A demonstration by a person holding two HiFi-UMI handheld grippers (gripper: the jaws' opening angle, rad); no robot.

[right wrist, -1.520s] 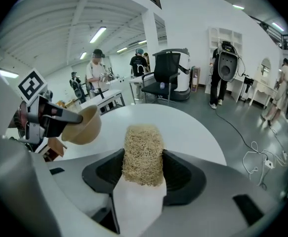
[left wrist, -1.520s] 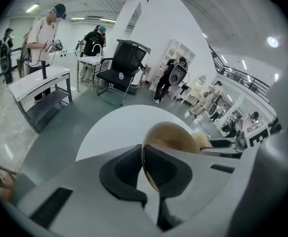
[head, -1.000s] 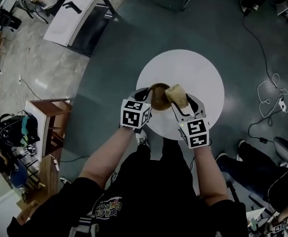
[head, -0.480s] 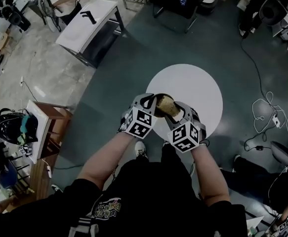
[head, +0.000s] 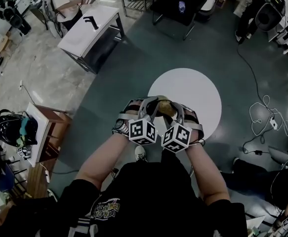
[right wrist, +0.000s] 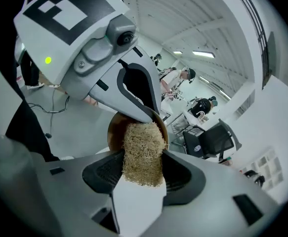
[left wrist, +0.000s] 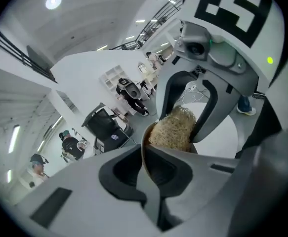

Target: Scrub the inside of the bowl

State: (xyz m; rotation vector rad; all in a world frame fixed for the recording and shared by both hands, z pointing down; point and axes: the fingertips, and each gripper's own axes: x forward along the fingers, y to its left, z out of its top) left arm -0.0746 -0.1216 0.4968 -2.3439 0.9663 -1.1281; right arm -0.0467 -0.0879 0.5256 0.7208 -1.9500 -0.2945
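Left gripper [head: 150, 104] and right gripper [head: 176, 107] drawn together, cubes now nearly touching; scrubber [head: 167, 107] pushed from rim deeper into bowl [head: 157, 102]; left jaws opening, bowl rim between

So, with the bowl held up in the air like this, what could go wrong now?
1. The left gripper pinches only the thin rim of the bowl, and its jaws are opening. The bowl could slip and fall near the edge of the round table.
2. The right gripper presses the scrubber into the bowl. That push may twist the bowl out of the rim grip.
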